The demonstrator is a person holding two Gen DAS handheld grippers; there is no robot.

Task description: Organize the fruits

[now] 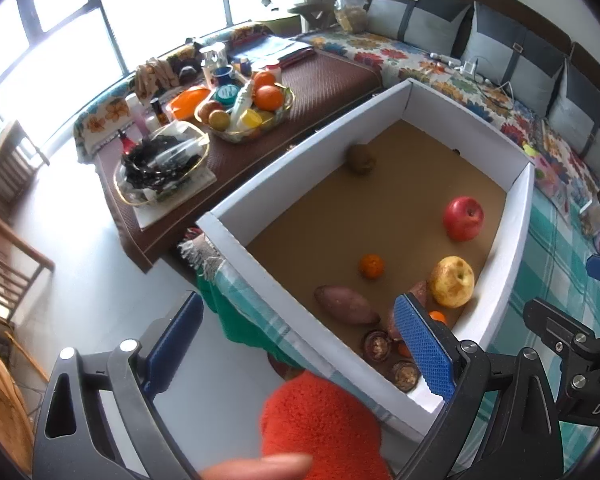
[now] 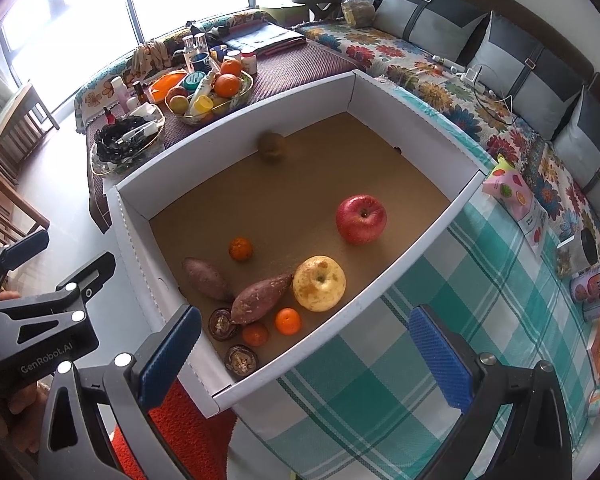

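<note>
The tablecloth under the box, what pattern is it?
The tablecloth is teal, green and white checks, seen best in the right wrist view.

In the left view, a sweet potato [image 1: 418,292] and two tangerines [image 1: 438,316] are largely covered by the left gripper's finger [image 1: 424,348]. At 12 o'clock in the box [image 2: 236,128], a brown fruit [image 2: 271,146] is too blurred to be identified.

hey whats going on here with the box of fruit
A person holds a claw in each hand over a white cardboard box. Both the left claw and right claw are open and empty. Inside lie a red apple, a yellow apple, two sweet potatoes and small oranges; nothing is picked yet.
</note>
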